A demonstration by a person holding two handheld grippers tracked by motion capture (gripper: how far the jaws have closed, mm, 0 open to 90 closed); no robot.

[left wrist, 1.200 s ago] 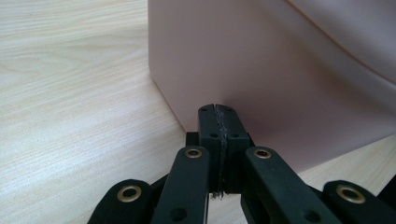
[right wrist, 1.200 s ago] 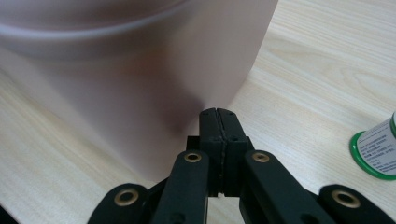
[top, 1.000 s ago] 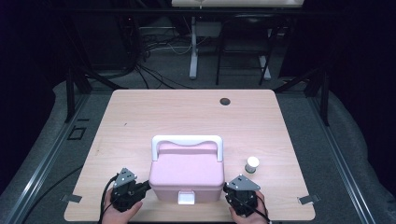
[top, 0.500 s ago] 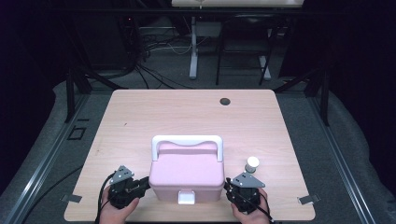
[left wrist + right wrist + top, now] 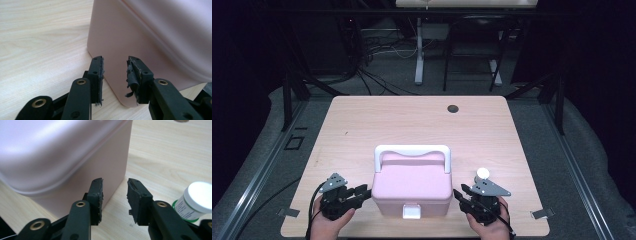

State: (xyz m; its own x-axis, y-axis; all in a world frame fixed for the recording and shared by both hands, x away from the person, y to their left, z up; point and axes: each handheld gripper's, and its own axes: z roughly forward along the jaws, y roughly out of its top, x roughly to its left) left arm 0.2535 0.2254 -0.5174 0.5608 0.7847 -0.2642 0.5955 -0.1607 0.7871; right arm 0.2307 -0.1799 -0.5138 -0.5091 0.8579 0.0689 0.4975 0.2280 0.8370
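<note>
Wooden table (image 5: 412, 125) bearing pink box (image 5: 413, 187), white-capped jar (image 5: 482, 173)

Behind your right gripper (image 5: 462, 192), the small white-capped bottle (image 5: 482, 174) beside the pink box (image 5: 412, 187) shows its cap alone; its label print is too small to read.

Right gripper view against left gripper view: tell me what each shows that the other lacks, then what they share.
The right gripper view alone has a small white-capped bottle with a green-edged label, standing on the table just right of the right gripper. The left gripper view alone has the left gripper aimed at a rounded lower corner of the box. Both show the pink box close ahead, the light wood tabletop, and black jaws that have just been opening, with nothing pressed between them.
</note>
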